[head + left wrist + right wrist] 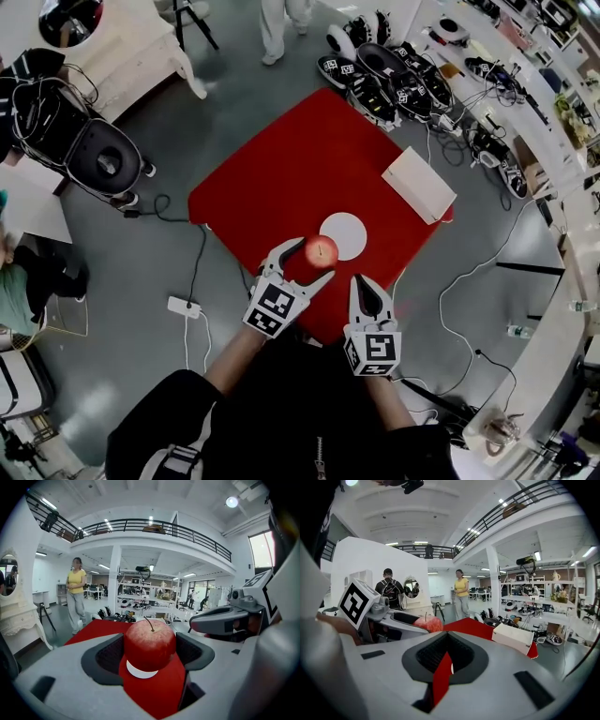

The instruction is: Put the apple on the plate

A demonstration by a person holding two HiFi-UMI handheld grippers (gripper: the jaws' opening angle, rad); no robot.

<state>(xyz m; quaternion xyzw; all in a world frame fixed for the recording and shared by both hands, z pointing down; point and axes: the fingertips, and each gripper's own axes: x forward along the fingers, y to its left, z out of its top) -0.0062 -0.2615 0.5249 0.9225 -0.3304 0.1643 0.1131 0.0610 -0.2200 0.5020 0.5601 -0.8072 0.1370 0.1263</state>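
The left hand-held gripper (302,264) is clamped on the apple (321,250), which it holds up at the near-left edge of the plate (349,232). The plate lies bare on the red bench (300,159). The right hand-held gripper (370,292), nearer than the plate, has its jaws together on nothing. Lowering and releasing the apple remain.

We are in a big lab, a bit like a workshop hall. The white ceiling is high, with bright lights (232,501), and a balcony (154,527) with a black rail runs round the room. Long benches (525,84) are full of gear. Cables (466,281) and a power strip (183,307) lie on the grey floor (122,281). A row of black-and-white gadgets (384,80) sits by the red table (300,178). A person in a yellow shirt (75,592) stands farther back.
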